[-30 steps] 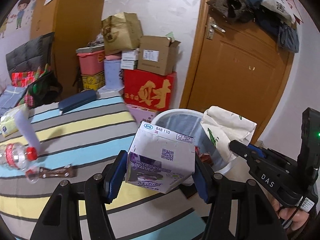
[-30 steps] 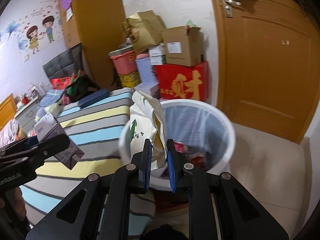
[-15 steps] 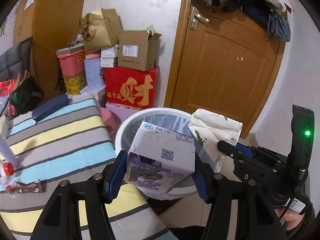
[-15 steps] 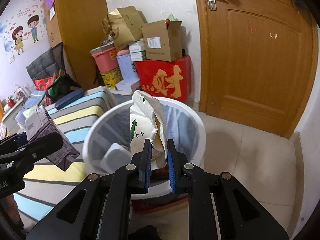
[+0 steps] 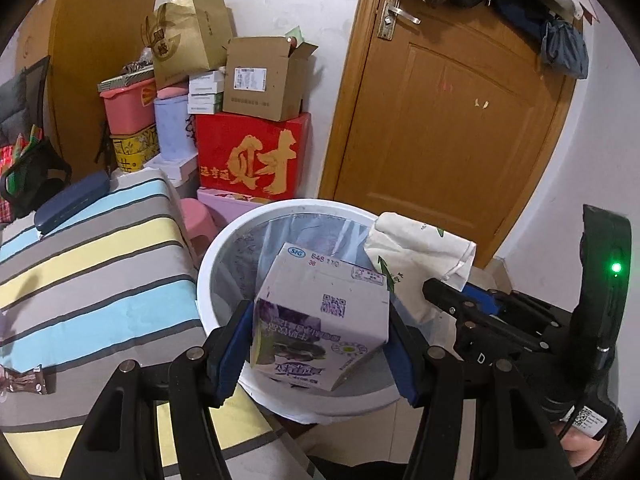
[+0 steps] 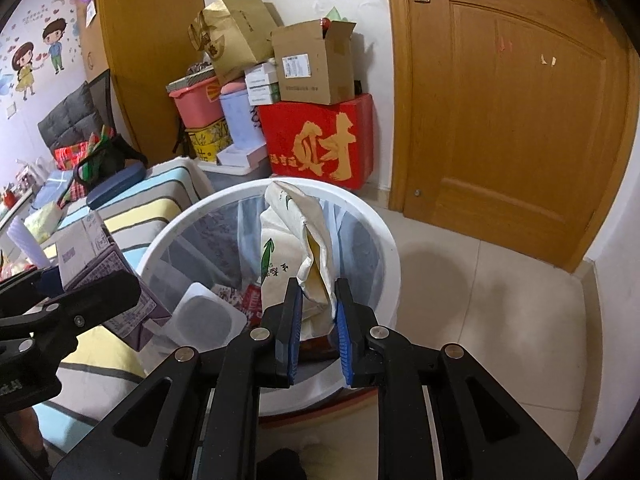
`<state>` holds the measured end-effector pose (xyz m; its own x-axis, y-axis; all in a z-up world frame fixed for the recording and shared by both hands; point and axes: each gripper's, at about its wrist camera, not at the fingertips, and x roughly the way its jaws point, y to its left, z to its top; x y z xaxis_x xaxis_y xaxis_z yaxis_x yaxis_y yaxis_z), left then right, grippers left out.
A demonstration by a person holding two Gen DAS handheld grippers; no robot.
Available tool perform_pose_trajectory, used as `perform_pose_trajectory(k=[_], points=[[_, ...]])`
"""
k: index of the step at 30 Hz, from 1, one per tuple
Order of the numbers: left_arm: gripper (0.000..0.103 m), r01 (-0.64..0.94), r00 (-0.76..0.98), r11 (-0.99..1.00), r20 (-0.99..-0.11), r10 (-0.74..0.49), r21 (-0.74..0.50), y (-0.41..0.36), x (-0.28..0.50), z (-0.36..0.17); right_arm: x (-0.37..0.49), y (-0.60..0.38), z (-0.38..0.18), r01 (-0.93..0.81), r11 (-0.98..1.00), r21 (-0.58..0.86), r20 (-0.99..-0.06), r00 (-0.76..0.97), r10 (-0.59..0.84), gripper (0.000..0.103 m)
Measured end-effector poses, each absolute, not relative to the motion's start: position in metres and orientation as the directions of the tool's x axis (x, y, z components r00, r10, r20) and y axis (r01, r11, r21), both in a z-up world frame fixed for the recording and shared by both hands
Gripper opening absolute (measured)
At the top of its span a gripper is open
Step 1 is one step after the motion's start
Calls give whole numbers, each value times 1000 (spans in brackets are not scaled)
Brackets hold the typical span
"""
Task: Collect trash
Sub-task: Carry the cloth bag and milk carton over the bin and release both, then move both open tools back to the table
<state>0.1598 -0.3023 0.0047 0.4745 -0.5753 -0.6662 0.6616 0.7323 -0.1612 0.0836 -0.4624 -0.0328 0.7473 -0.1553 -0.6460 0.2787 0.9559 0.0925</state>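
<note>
My left gripper point(image 5: 320, 316) is shut on a purple and white drink carton point(image 5: 320, 320), held over the near rim of the round white bin point(image 5: 208, 272). The carton point(image 6: 86, 248) also shows at the left of the right wrist view. My right gripper point(image 6: 316, 304) is shut on a crumpled cream paper bag point(image 6: 292, 248) that hangs over the bin's point(image 6: 384, 240) open mouth. From the left wrist view that bag point(image 5: 416, 256) sits at the bin's right rim. Inside the liner lie a white plastic tray point(image 6: 204, 316) and red wrappers point(image 6: 250, 300).
A striped bed point(image 5: 92, 276) lies left of the bin with a dark blue case point(image 5: 72, 202) and a brown wrapper point(image 5: 26, 380) on it. Stacked boxes point(image 5: 256, 152) stand behind the bin, beside a wooden door point(image 5: 452, 128). Pale floor tiles point(image 6: 500, 312) spread to the right.
Both grippers have moved from over the bed toward the bin with their loads. The carton now hangs over the bin rim and the paper bag over its opening.
</note>
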Motion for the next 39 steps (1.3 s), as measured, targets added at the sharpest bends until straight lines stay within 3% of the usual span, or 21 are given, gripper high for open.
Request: perform_pose_trajectory(k=[3, 7, 11, 39], points=[[62, 658, 472, 733, -666, -578, -171, -303, 162, 3, 86, -463, -33, 280, 956, 87, -648, 744, -159, 19], [70, 657, 476, 734, -659, -582, -173, -302, 162, 4, 86, -463, -33, 288, 955, 74, -654, 737, -172, 28], [70, 650, 481, 738, -654, -584, -181, -295, 160, 7, 82, -463, -31, 296, 952, 80, -643, 745, -178, 46], [70, 577, 603, 804, -590, -536, -141, -220, 119, 41, 56, -418, -7, 236, 965, 113, -555, 820, -136, 46]])
